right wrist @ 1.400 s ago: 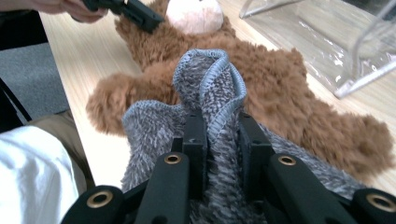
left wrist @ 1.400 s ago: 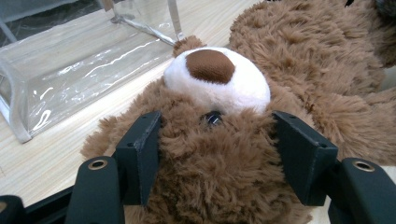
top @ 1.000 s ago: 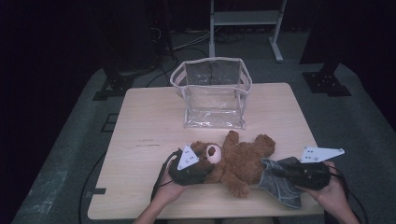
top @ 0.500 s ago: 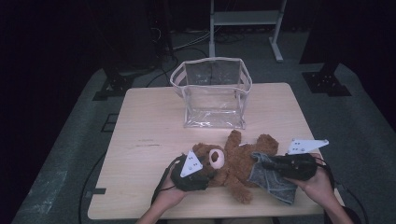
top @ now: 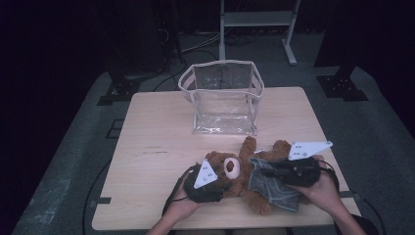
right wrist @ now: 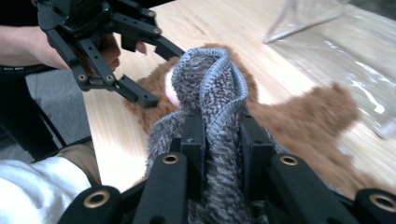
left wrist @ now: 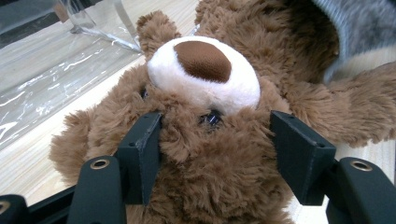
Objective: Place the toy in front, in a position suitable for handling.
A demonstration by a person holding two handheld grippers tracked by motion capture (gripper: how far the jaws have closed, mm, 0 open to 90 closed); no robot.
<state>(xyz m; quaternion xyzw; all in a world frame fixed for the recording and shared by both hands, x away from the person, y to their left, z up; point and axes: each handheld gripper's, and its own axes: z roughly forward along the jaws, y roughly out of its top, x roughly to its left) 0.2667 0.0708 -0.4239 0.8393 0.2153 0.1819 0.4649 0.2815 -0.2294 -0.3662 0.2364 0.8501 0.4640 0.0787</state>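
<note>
A brown teddy bear (top: 244,147) lies on its back near the table's front edge, head toward the left. My left gripper (top: 221,175) is shut on the bear's head, its pads (left wrist: 140,154) pressed into the fur on both sides below the white muzzle (left wrist: 205,70). My right gripper (top: 266,171) is shut on a bunched fold of a grey knitted garment (right wrist: 208,79). The garment (top: 274,191) is draped over the bear's belly and lower body. In the right gripper view the left gripper (right wrist: 161,74) stands just beyond the garment's rim.
A clear plastic bag (top: 222,98) stands open and upright at the middle back of the wooden table (top: 156,147). The bear's legs reach toward the bag. Dark floor, cables and stand feet surround the table.
My right gripper has moved left toward the bear's head, dragging the grey garment up over the bear's body. The left gripper has kept its hold and place.
</note>
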